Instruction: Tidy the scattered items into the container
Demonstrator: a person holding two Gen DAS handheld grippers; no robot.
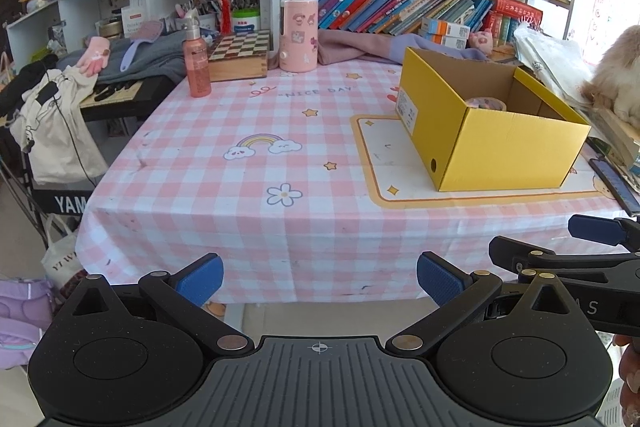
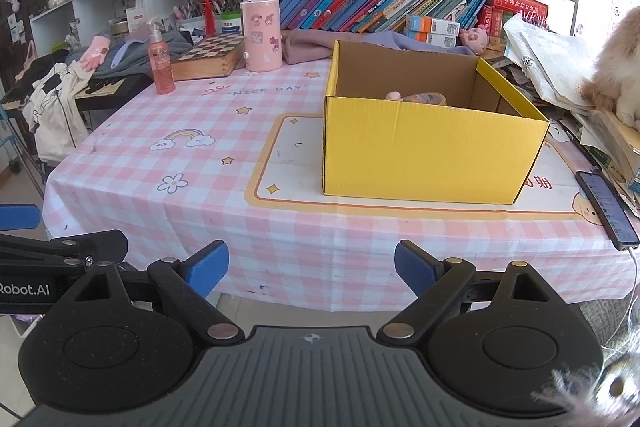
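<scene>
A yellow cardboard box (image 1: 516, 147) (image 2: 432, 147) stands open on a cream mat on the pink checked tablecloth (image 1: 240, 195) (image 2: 160, 155). Inside it I make out a roll of tape (image 1: 486, 103) (image 2: 426, 98) and a small pink item (image 2: 394, 95); the rest of its floor is hidden by the walls. My left gripper (image 1: 319, 281) hovers open at the table's near edge with nothing between its blue pads. My right gripper (image 2: 311, 269) is open too, empty, just short of the box. Each gripper shows at the edge of the other's view.
At the back stand a pink spray bottle (image 1: 197, 67) (image 2: 161, 65), a wooden chessboard box (image 1: 239, 55), a pink cylinder (image 1: 298, 35) (image 2: 261, 34) and rows of books. A phone (image 2: 606, 207) on a cable lies right of the box, beside stacked papers and a furry animal (image 2: 618, 79).
</scene>
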